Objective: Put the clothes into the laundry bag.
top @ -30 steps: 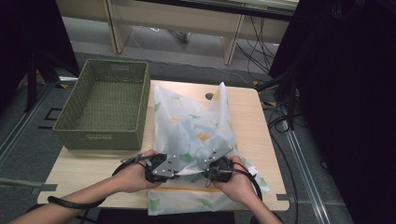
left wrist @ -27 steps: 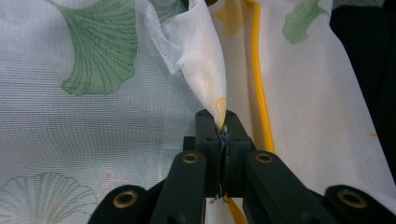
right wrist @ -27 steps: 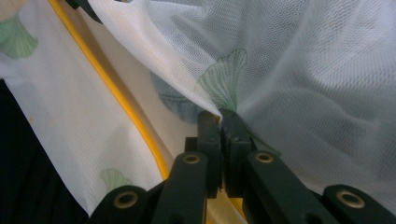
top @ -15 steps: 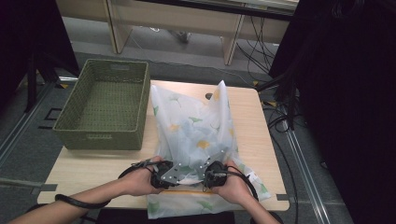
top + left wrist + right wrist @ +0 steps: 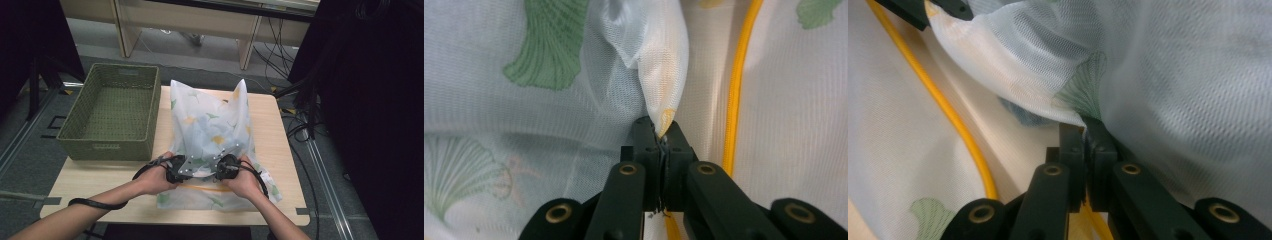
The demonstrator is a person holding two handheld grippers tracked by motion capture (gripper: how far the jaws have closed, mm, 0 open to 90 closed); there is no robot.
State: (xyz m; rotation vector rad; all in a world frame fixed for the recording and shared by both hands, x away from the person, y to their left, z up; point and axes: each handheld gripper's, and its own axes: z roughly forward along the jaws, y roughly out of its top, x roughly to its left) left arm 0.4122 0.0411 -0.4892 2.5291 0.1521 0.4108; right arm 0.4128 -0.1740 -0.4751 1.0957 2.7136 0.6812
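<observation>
A white mesh bag (image 5: 212, 135) printed with green and yellow leaves is seen on the light wooden worktop (image 5: 280, 150), just right of a green woven basket (image 5: 112, 112) that stands on the worktop's left part. The bag's far end is raised into a peak, while its near end lies flat by the worktop's front edge. The left tongs (image 5: 181, 169) and the right tongs (image 5: 226, 167) are held side by side over the bag's near part, close together, each gripped in a hand whose forearm enters from the bottom of the high view. In the left gripper view, the left tongs (image 5: 660, 136) are clenched on a pinched fold of the mesh bag (image 5: 654, 70), the fabric rising from between the closed jaws in a pale cone. A yellow cord (image 5: 735, 85) along the bag is noted just right of that fold, running up and down the view. In the right gripper view, the right tongs (image 5: 1084, 131) are likewise clenched on the mesh bag (image 5: 1168, 75), the netting being drawn up and away from the jaw tips. The yellow cord (image 5: 943, 107) is seen there curving down the left side over the lower layer of fabric. A cable (image 5: 95, 204) trails beside the left forearm at the front edge.
</observation>
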